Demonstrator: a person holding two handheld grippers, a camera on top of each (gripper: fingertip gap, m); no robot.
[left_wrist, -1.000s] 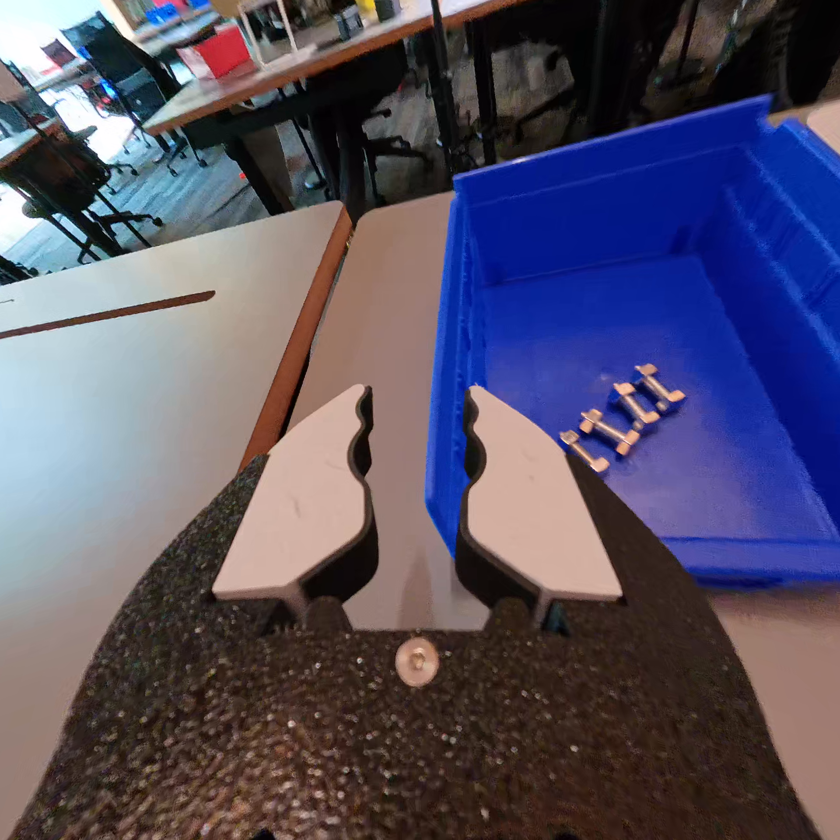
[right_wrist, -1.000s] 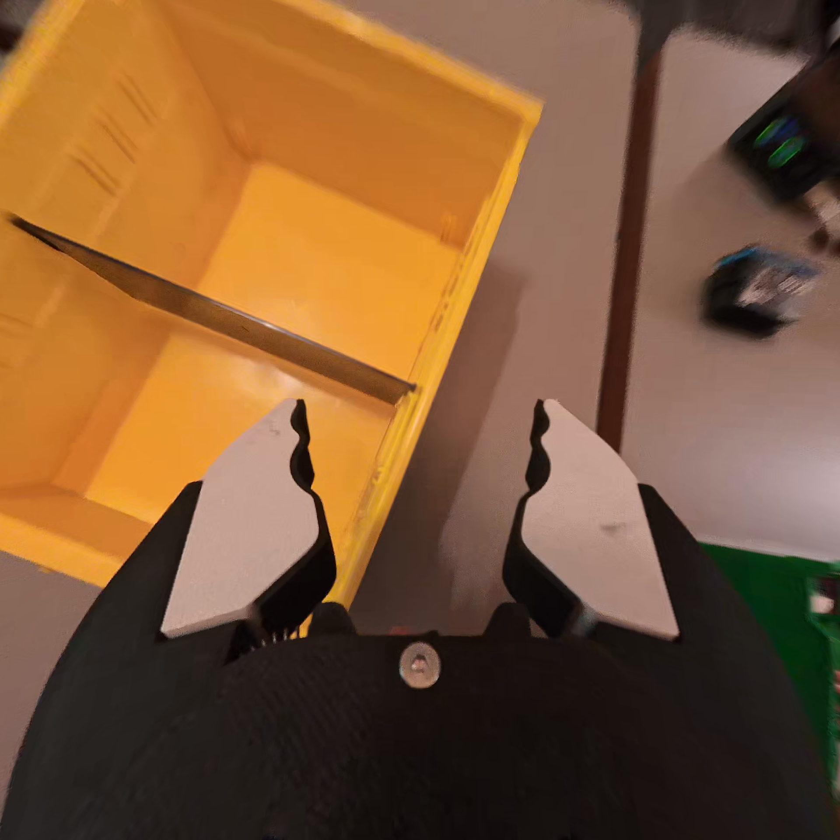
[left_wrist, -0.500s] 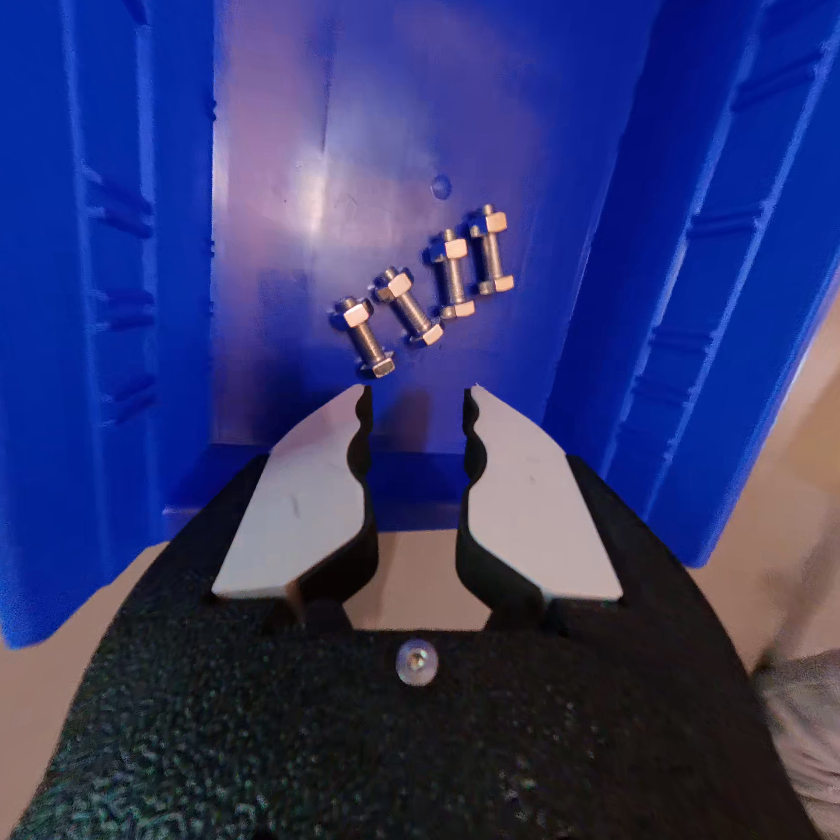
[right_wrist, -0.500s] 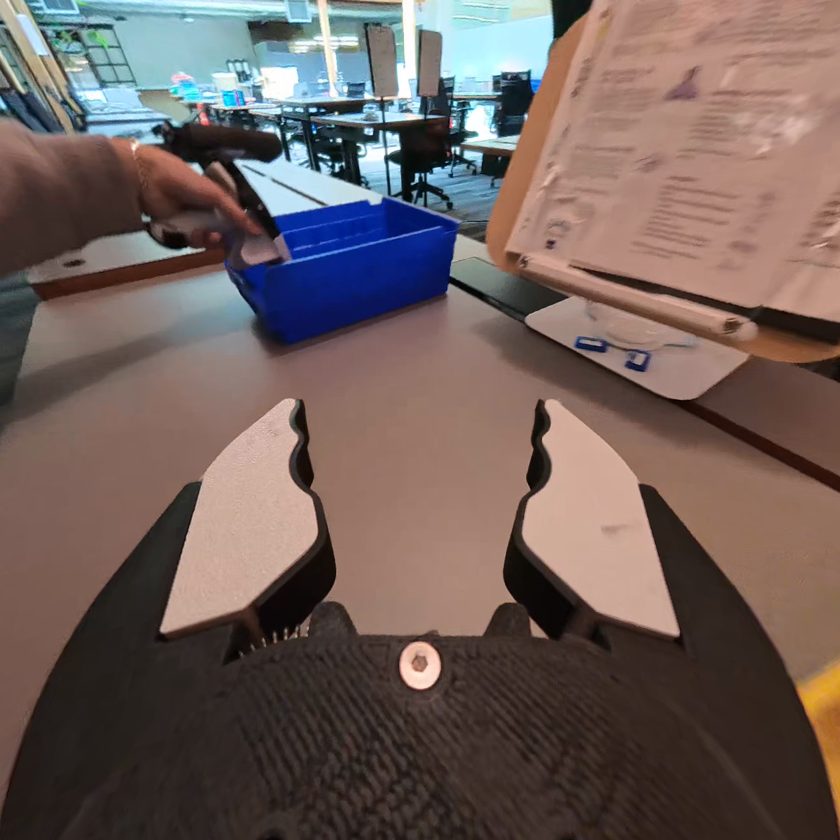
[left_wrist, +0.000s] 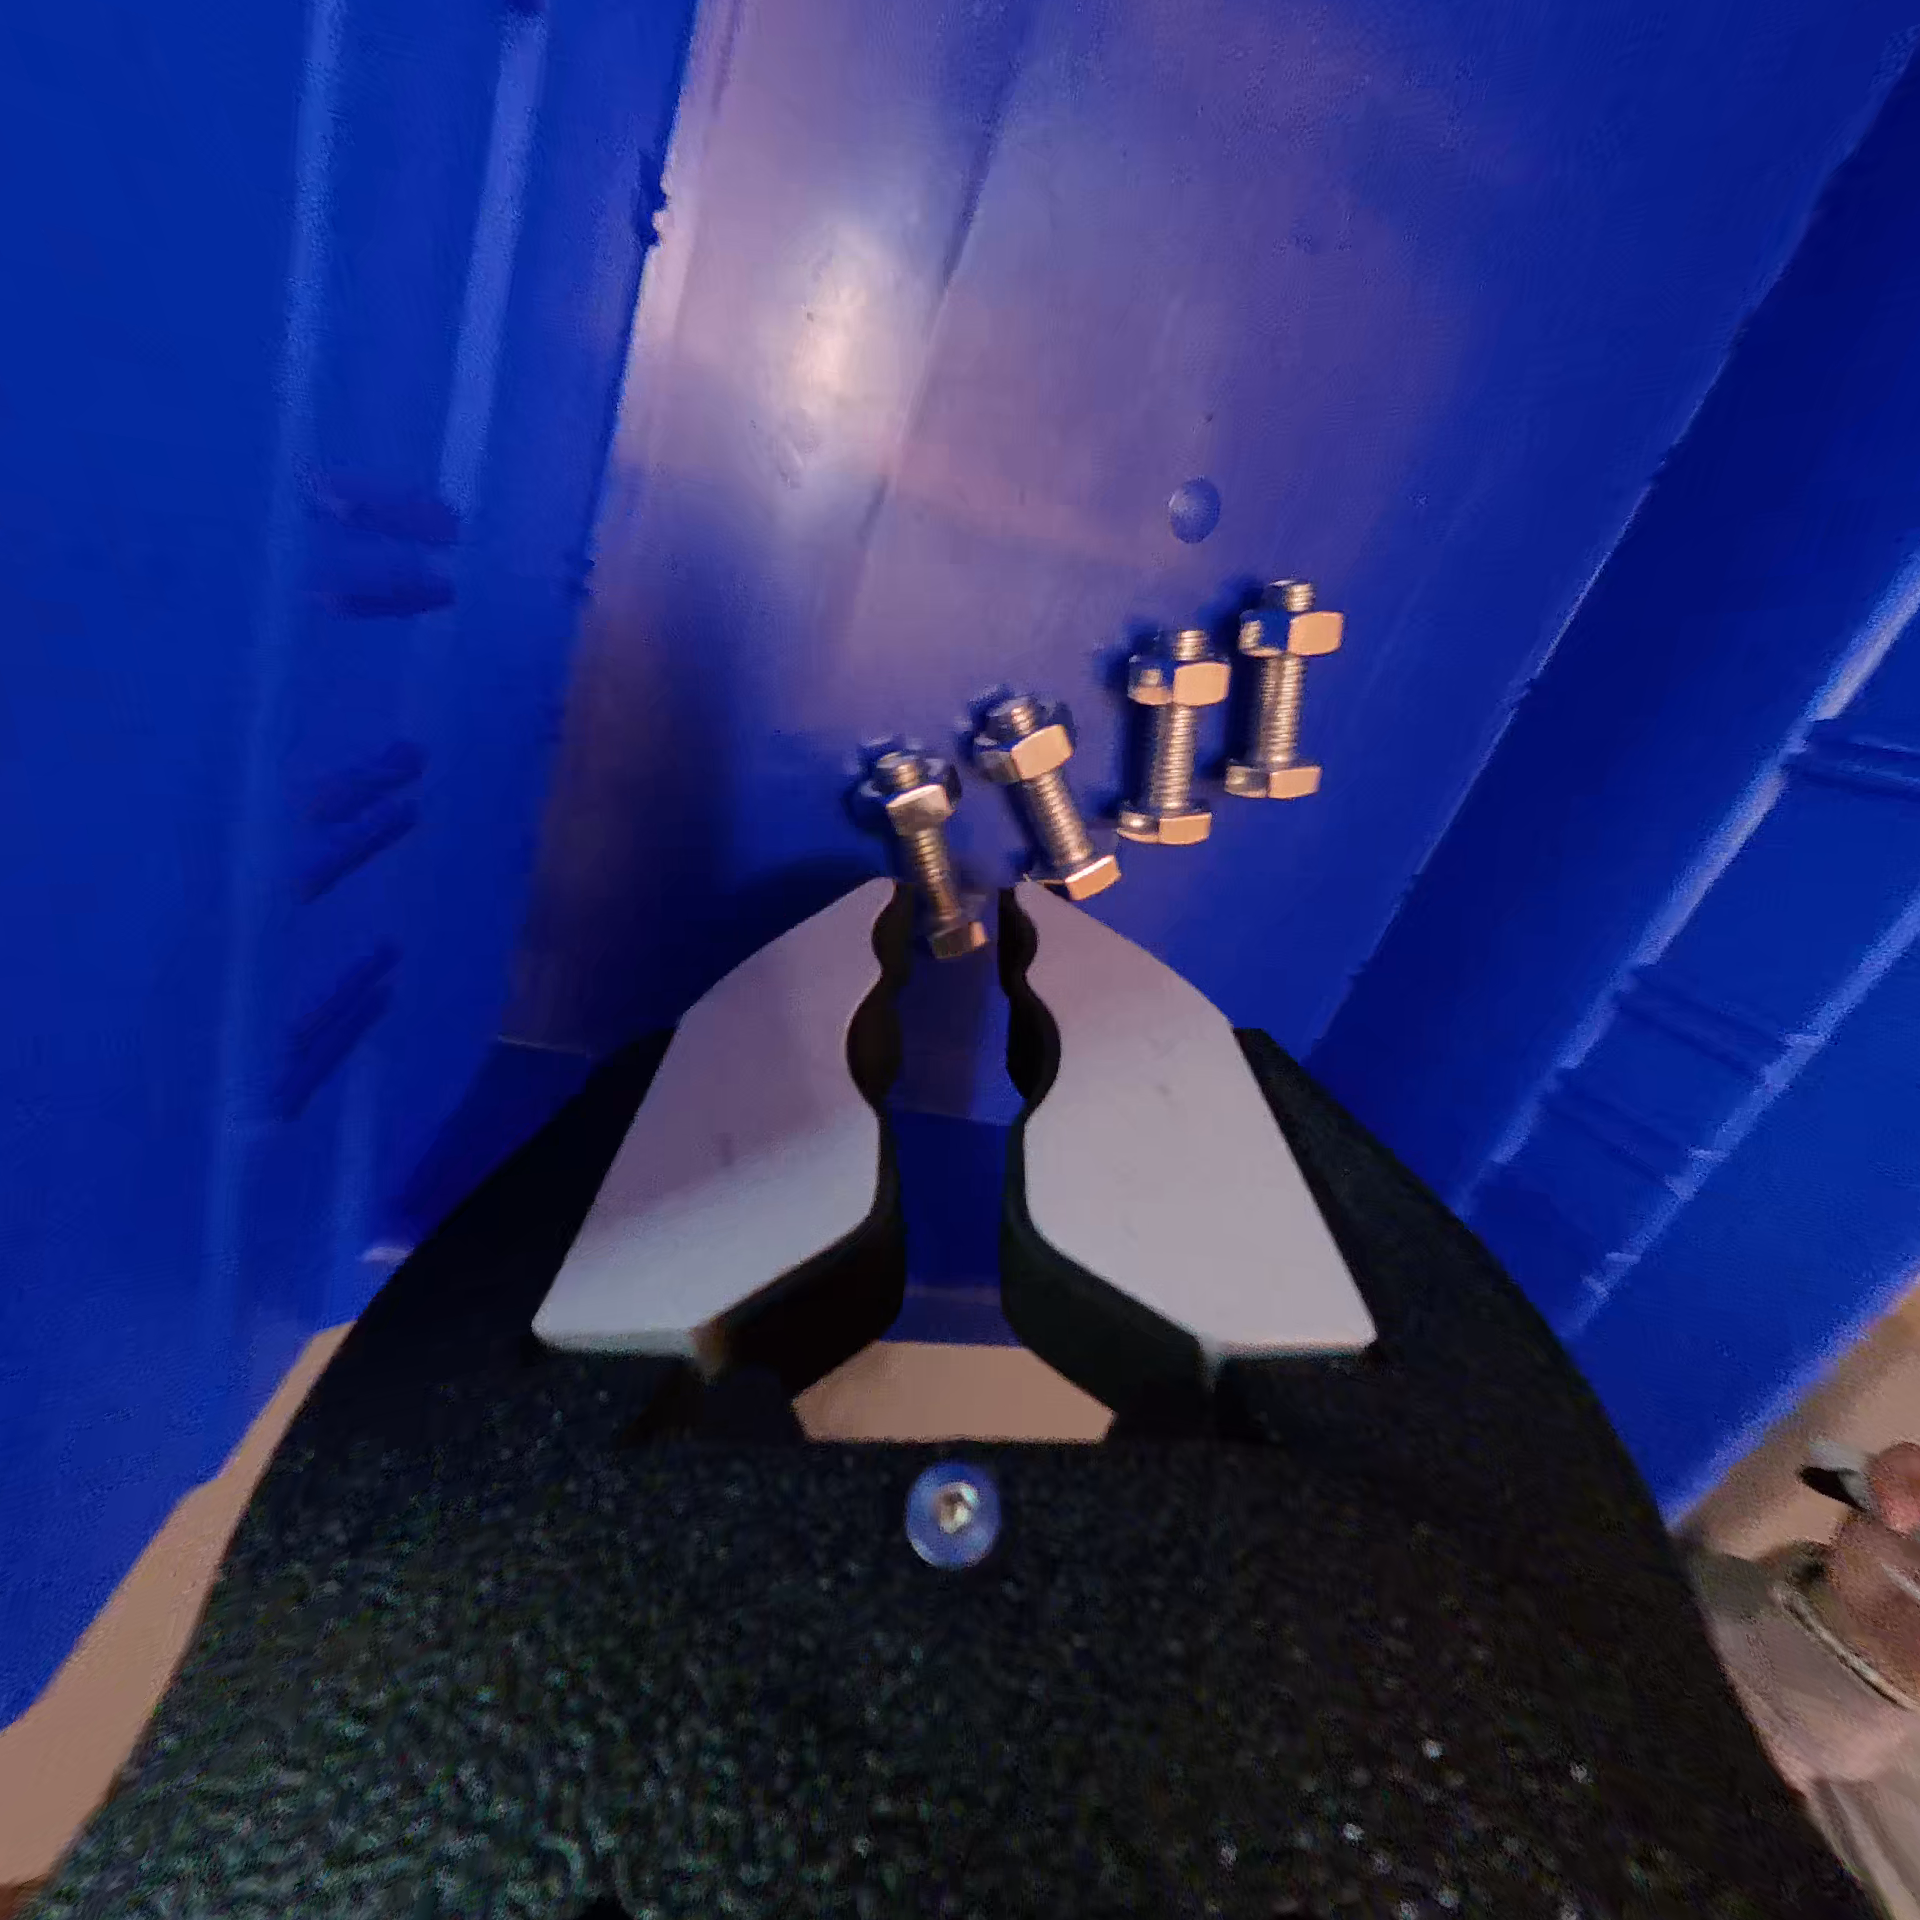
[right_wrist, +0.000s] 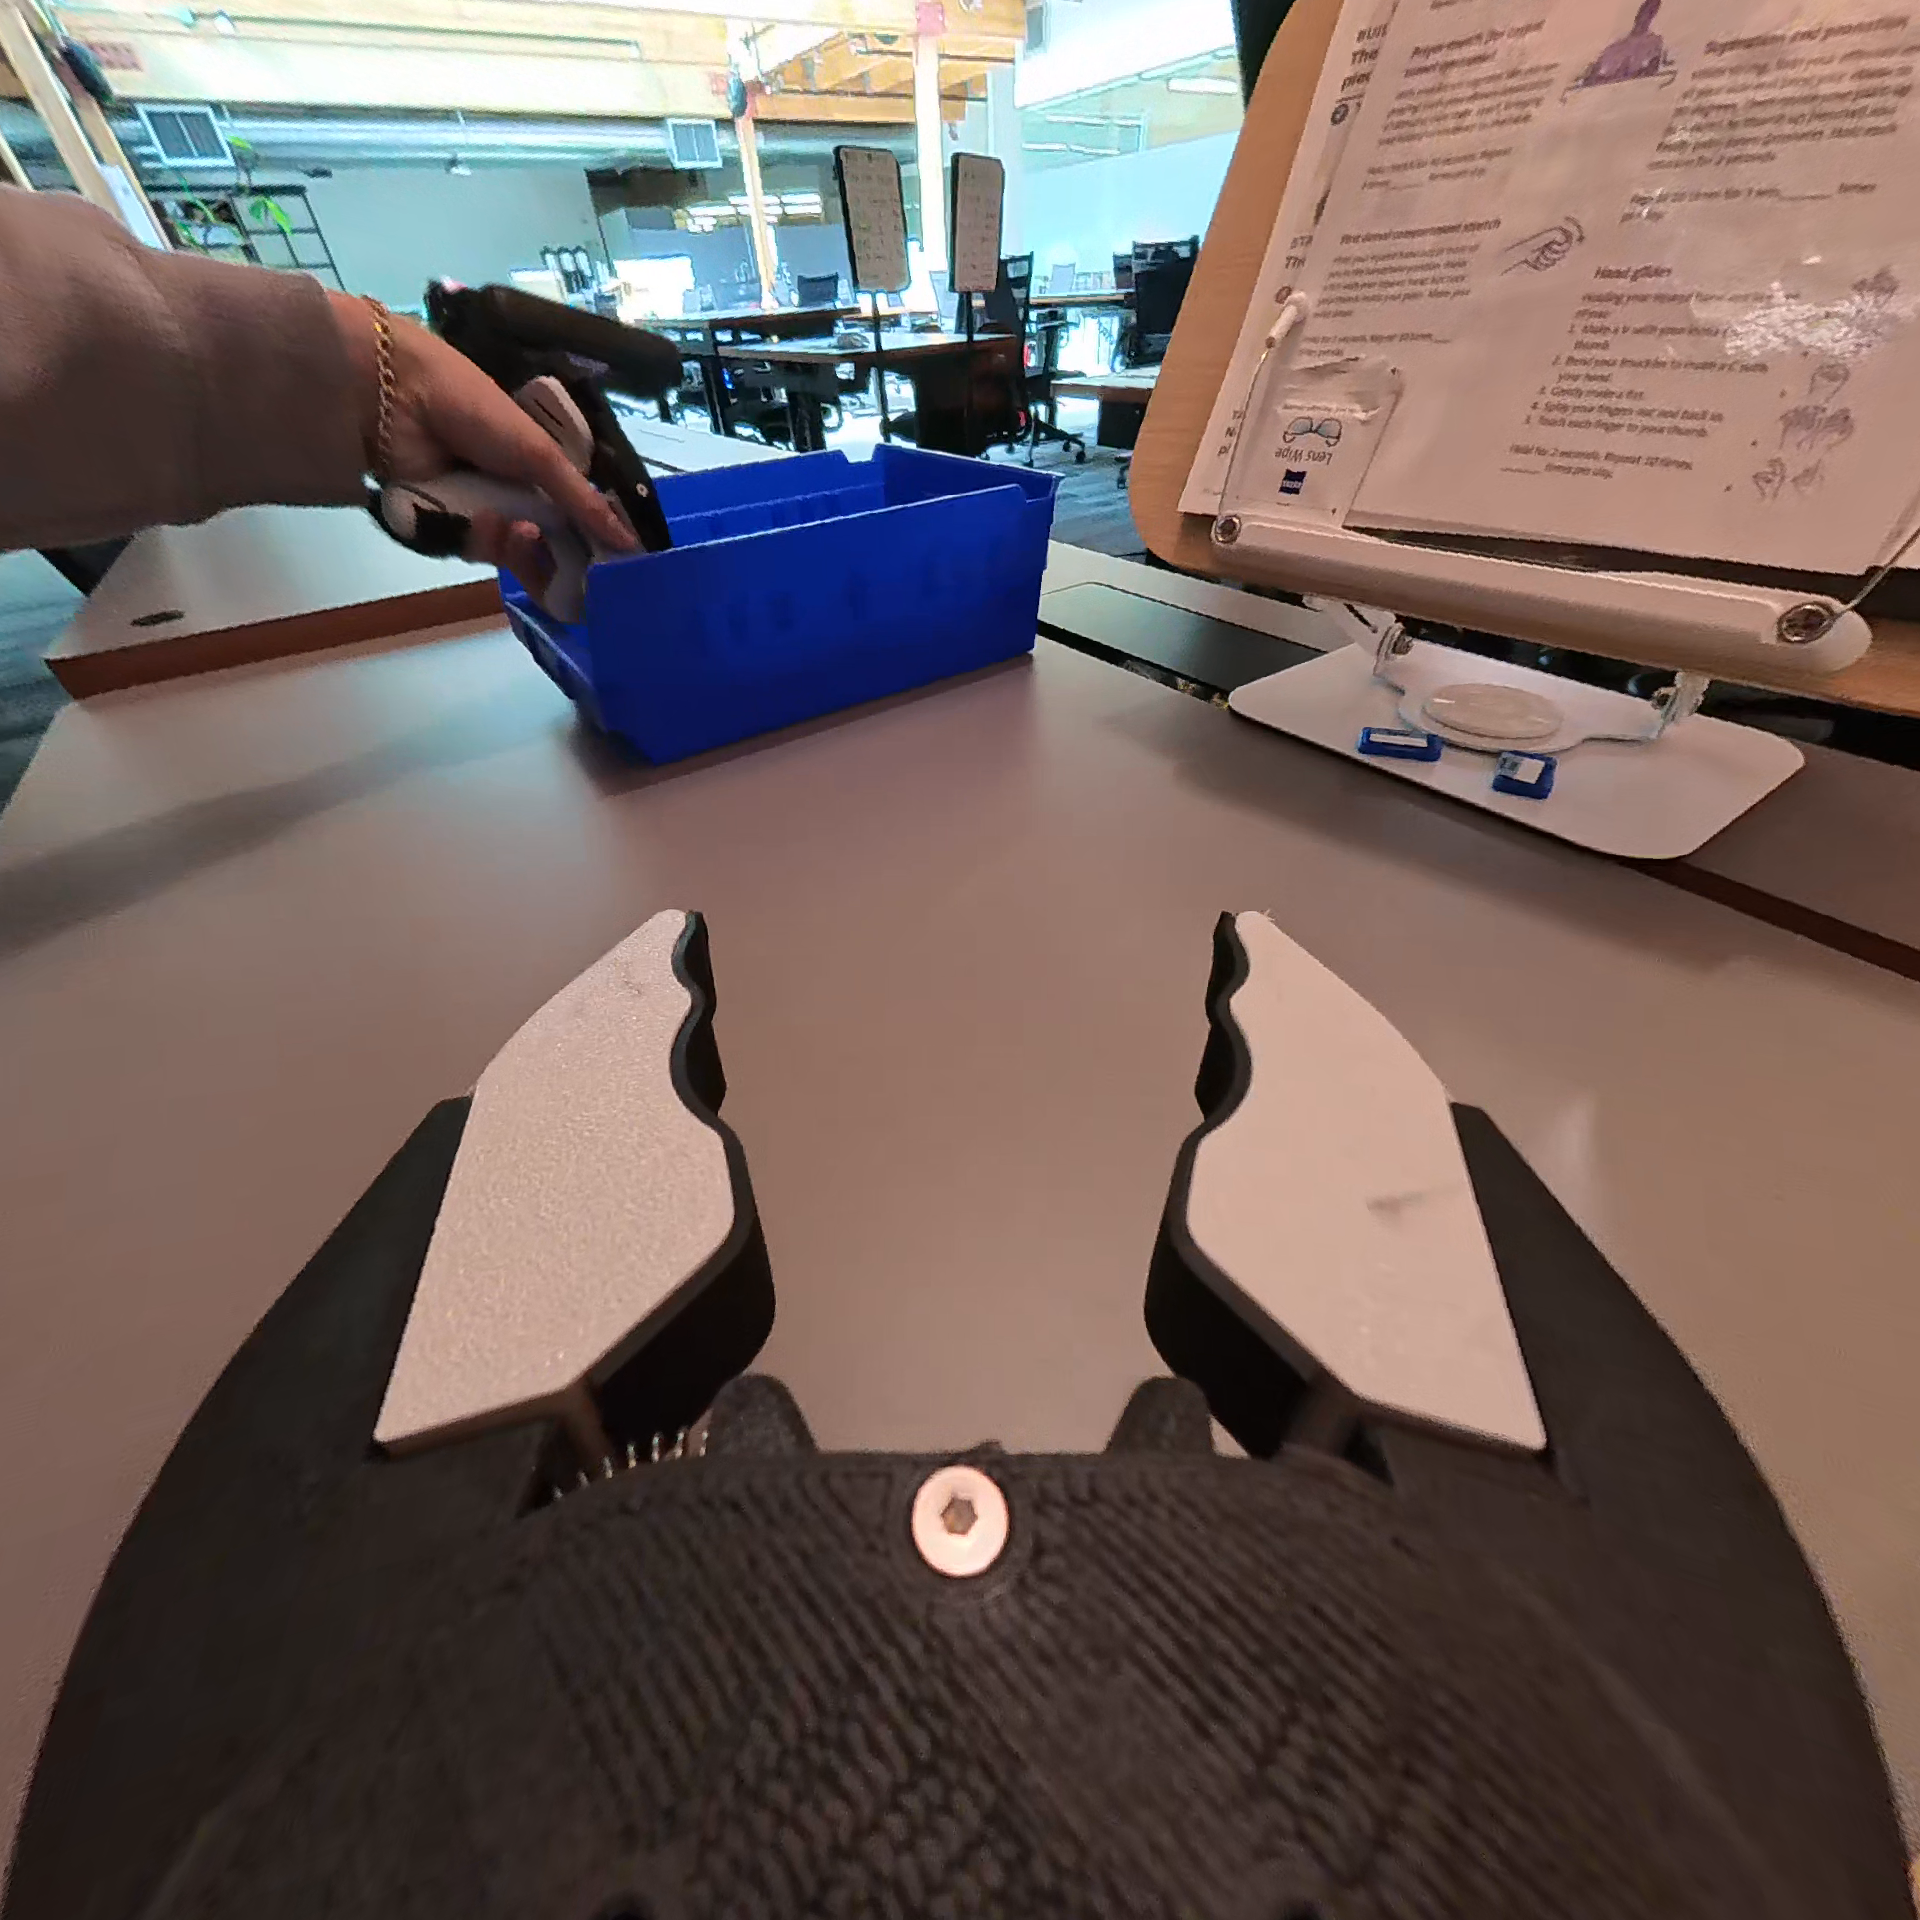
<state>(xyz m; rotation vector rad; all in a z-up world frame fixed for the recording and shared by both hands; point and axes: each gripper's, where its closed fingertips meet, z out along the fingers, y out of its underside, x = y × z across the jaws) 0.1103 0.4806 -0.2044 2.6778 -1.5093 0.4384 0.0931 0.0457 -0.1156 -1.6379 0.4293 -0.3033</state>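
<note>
While the grey counter spreads wide under both views, the biggest thing standing on it is a blue plastic bin with ribbed walls, well ahead of the right gripper. To the right of the bin stands a tilted wooden document stand on a white base plate, carrying printed paper sheets. A person's hand in a beige sleeve reaches from the left and dips the left gripper over the near-left corner of the bin.

Seen from the left wrist, that gripper points down into the bin, whose blue floor fills the view. Four silver hex bolts with nuts lie there in a loose row. The leftmost bolt has its head end lying in the narrow gap between the grey fingers; the fingers are drawn close together, yet blue shows beside the bolt head on each side, and whether the pads press on it cannot be told. The second bolt lies just beyond the right fingertip, and the other two bolts lie side by side further right.

The right gripper hovers low over bare counter with its fingers spread wide and nothing between them.
</note>
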